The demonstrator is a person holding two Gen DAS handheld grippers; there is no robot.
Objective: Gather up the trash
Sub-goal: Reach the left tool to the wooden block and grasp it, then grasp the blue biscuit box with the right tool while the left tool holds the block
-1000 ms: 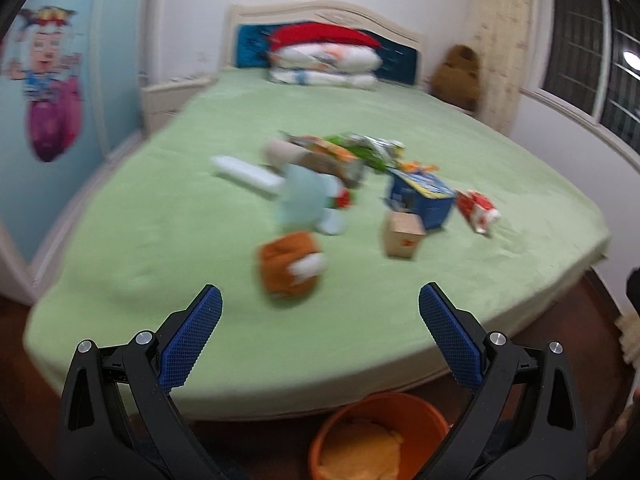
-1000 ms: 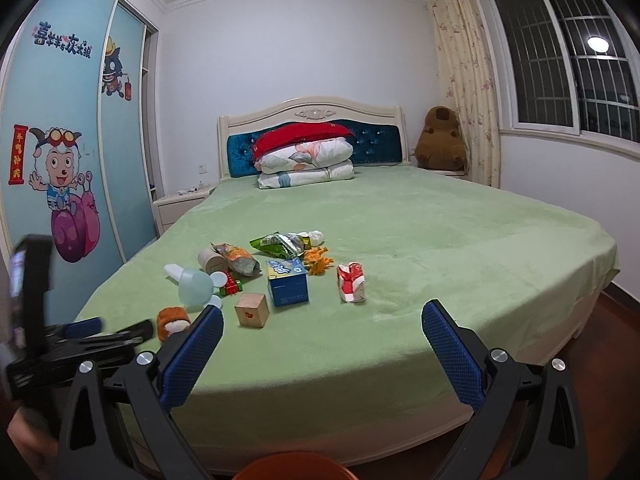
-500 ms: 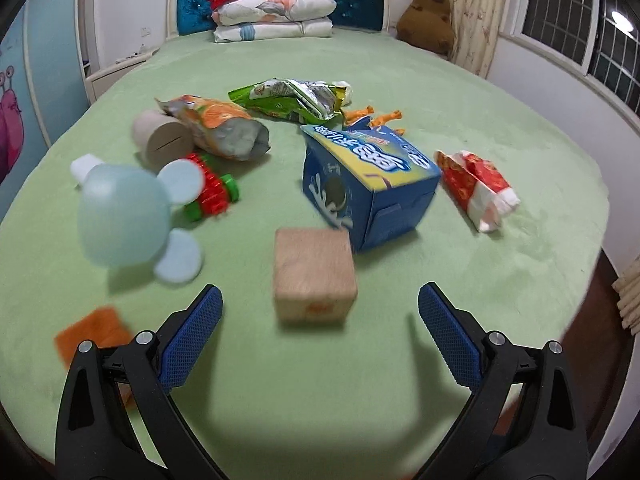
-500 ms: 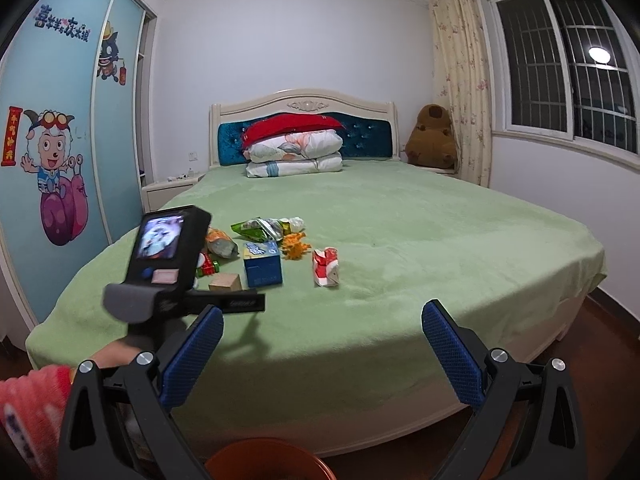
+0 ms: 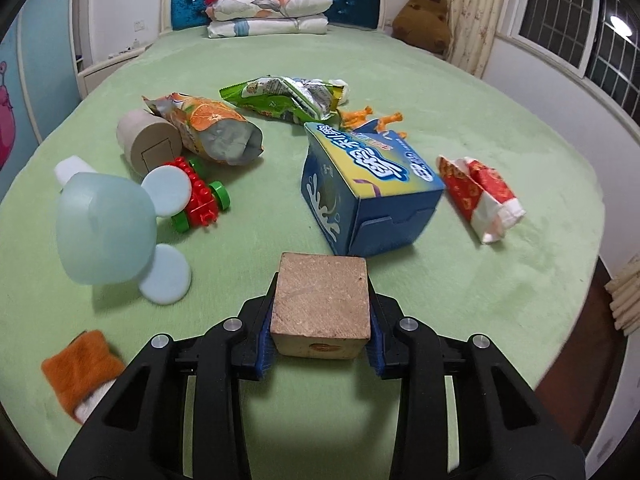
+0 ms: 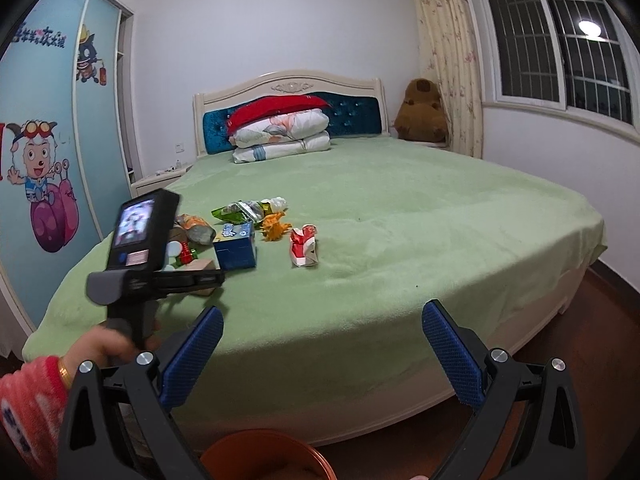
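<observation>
the left tool point(image 5: 320, 344) is closed on a tan wooden cube point(image 5: 320, 300), its blue pads point(image 5: 265, 338) pressed against the cube's left and right faces, low over the near part of the green bed point(image 5: 500, 120). from the right wrist view the cube point(image 6: 203, 267) shows only partly, behind the left tool's body.

the right tool point(image 6: 320, 360) is spread wide with nothing between its fingers, off the near edge of the bed, above an orange bucket point(image 6: 260, 456) on the floor.

just beyond the cube lies a blue cookie box point(image 5: 368, 184), tipped on its side with an end flap facing near. to its right, apart from it, is a crumpled red and white wrapper point(image 5: 480, 196). far of the box lie a green snack bag point(image 5: 288, 96) and, just beside the box's far corner, some orange snack pieces point(image 5: 360, 116). left of these is an orange-printed snack bag point(image 5: 212, 128) with its open end facing near, touching a cardboard tube point(image 5: 148, 144) on its left. near the tube sits a red and green toy block car point(image 5: 200, 196), just beside a pale blue plastic toy point(image 5: 108, 228) with round discs. at the near left edge is an orange plush toy point(image 5: 80, 372), blurred.

at the far end of the bed, folded quilts point(image 5: 268, 8) are stacked against the blue headboard point(image 5: 184, 4), and a brown teddy bear point(image 5: 424, 16) sits at the far right by the curtain point(image 5: 468, 12).
</observation>
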